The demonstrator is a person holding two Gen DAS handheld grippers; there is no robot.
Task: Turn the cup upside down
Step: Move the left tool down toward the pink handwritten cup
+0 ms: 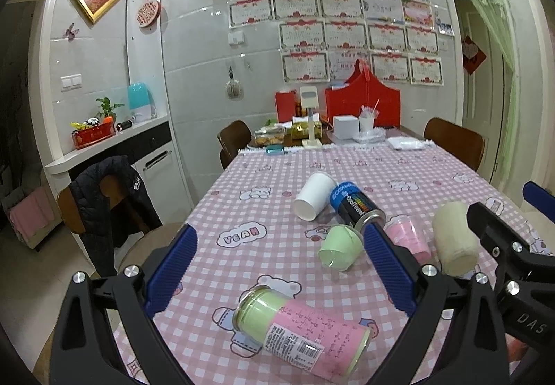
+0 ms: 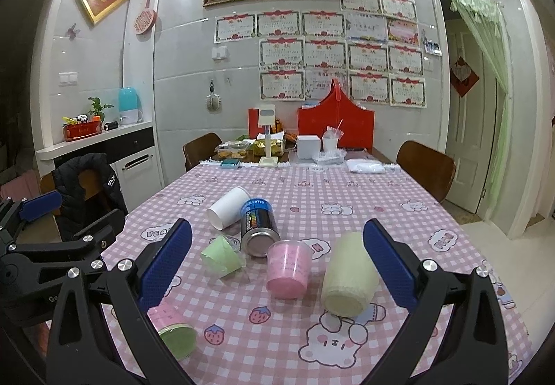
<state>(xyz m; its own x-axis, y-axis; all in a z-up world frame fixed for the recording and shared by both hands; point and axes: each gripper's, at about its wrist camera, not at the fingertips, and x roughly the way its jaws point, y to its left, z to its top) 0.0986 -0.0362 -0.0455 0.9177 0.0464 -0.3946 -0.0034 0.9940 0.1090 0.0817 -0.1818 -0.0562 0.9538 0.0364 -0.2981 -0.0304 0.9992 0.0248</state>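
Observation:
Several cups lie on their sides on the pink checked tablecloth (image 2: 347,197). A white paper cup (image 1: 314,195) (image 2: 227,206) lies farthest, next to a dark can (image 1: 357,208) (image 2: 258,227). A small green cup (image 1: 338,247) (image 2: 222,256), a pink cup (image 1: 409,239) (image 2: 288,268) and a cream cup (image 1: 454,237) (image 2: 350,274) lie nearer. A stack of green and pink cups in a plastic sleeve (image 1: 301,327) (image 2: 171,327) lies under my left gripper (image 1: 277,253). Both my left gripper and my right gripper (image 2: 277,246) are open and empty above the table.
Boxes, a red bag (image 2: 334,126), a phone stand (image 2: 267,135) and food containers crowd the far end of the table. Wooden chairs (image 2: 426,166) stand around it; one at left carries a black jacket (image 1: 104,201). A counter (image 1: 104,142) runs along the left wall.

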